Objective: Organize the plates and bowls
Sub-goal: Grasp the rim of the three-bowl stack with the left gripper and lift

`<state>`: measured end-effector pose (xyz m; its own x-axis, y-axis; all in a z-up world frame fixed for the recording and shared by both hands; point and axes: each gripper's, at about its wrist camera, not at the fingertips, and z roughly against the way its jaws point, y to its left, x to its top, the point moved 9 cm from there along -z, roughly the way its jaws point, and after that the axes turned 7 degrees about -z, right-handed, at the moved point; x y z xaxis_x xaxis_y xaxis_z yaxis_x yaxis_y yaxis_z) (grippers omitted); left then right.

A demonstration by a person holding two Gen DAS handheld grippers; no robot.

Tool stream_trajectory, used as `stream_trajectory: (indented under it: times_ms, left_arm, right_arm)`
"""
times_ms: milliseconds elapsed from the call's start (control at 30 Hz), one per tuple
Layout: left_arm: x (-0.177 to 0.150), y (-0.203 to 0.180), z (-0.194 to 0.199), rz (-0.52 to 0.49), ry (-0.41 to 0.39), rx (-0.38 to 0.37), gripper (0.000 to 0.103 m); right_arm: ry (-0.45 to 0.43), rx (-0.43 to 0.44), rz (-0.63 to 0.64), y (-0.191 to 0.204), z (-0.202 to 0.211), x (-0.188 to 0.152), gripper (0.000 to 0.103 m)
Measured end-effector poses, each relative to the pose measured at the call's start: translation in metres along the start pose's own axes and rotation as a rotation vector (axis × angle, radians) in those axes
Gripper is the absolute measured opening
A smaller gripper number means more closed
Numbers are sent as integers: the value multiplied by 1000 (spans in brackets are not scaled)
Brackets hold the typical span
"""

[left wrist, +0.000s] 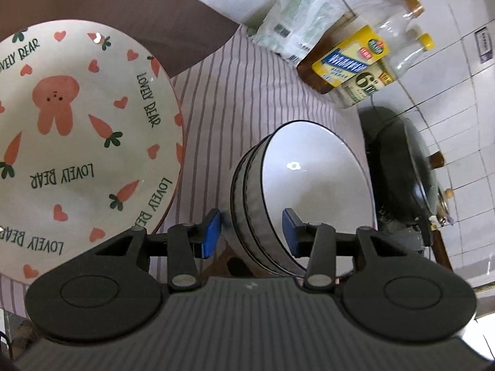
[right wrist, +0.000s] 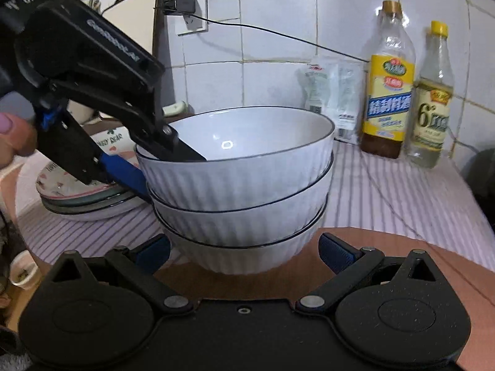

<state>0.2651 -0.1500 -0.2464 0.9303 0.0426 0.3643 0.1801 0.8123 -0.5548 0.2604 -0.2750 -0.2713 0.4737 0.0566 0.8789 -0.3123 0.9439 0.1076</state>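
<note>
Right wrist view, bowl stack point(right wrist: 241, 185), left gripper point(right wrist: 173, 167) jaws astride top rim, unclamped, right gripper point(right wrist: 244, 253) jaws open.

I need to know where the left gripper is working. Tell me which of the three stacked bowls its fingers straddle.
The top bowl: the left gripper has one finger inside its rim and one outside. The two bowls beneath are untouched.

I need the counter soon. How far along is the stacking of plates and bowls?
Looks nearly done: three bowls sit nested, plates are piled beside them. In hand: the left gripper straddles the top bowl's rim, jaws apart; the right gripper is open in front. Left: withdrawing both grippers.
</note>
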Motion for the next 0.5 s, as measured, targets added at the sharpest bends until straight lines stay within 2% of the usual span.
stream_trajectory:
  times_ms: [167, 300, 500]
  left_arm:
    - [0, 0, -8, -18, 25, 33, 37]
    - [0, 2, -7, 7, 26, 39, 36]
    - [-1, 2, -9, -7, 24, 61, 34]
  right_arm:
    - [-11, 40, -26, -2, -9, -1, 103]
    - [-1, 45, -37, 0, -12, 2, 103]
    - [20, 47, -33, -1, -19, 4, 103]
